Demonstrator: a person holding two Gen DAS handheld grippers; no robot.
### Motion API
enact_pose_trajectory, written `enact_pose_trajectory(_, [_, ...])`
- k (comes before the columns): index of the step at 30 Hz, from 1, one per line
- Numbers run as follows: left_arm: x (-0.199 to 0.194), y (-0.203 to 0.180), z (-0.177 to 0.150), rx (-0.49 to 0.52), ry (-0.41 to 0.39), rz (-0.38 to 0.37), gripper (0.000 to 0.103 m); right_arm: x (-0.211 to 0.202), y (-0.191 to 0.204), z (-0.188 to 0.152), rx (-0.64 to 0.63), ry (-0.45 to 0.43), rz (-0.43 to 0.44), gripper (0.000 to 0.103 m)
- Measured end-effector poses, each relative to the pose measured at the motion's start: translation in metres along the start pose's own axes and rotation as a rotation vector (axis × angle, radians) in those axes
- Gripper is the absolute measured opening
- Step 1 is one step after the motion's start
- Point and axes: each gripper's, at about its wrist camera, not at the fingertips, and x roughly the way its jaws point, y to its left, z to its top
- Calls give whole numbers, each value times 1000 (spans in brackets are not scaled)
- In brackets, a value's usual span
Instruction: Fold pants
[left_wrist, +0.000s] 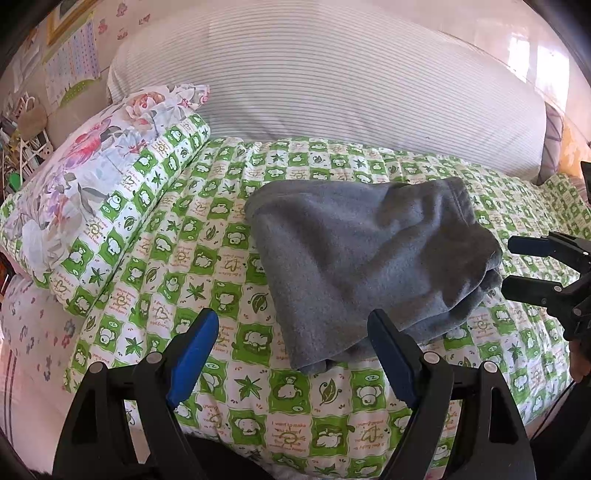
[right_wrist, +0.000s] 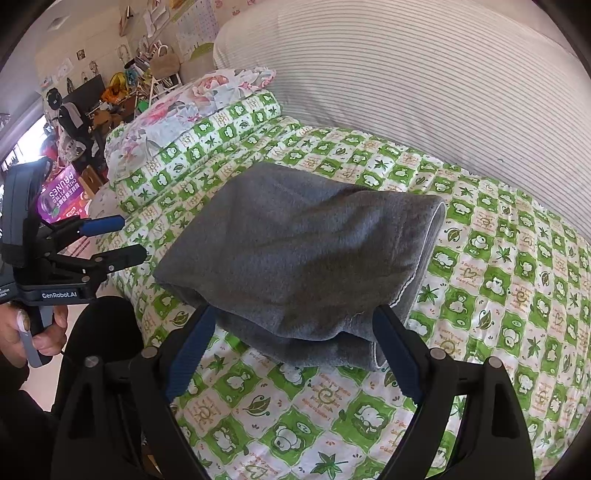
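On the bed, I am holding my left gripper (left_wrist: 291, 350) low at the near edge of the quilt (left_wrist: 184, 258), its blue fingers (left_wrist: 192, 350) spread apart with nothing between them. At far left the flowered pillow (left_wrist: 85, 162) is lying on a rolled end of the green-and-white cover, well apart from my work.

In the middle, the grey pants (left_wrist: 365, 254) are lying on the quilt as a compact, thick bundle, several layers showing at the near edge. From the right wrist view the pants (right_wrist: 303, 251) are sitting just ahead of my right gripper (right_wrist: 295, 354), whose fingers (right_wrist: 397, 354) are standing spread to either side of the bundle's near edge, not pinching the cloth as far as I can tell. My left gripper (right_wrist: 118, 240) is showing at the left of that view, also released.

To the right and behind, the striped bolster (left_wrist: 332, 85) is running along the back of the bed.

I am judging the folding as nearly or fully done: the pants are reduced to a small stack, both grippers are free of it. What may be left is squaring the slightly puffy top layer and uneven near edge, or nothing.
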Motion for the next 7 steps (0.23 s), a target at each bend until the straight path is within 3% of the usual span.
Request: enact_pose_trajectory(7, [3,-4,4,3,23,7,83,1,-1,-1,6,-1,5,88])
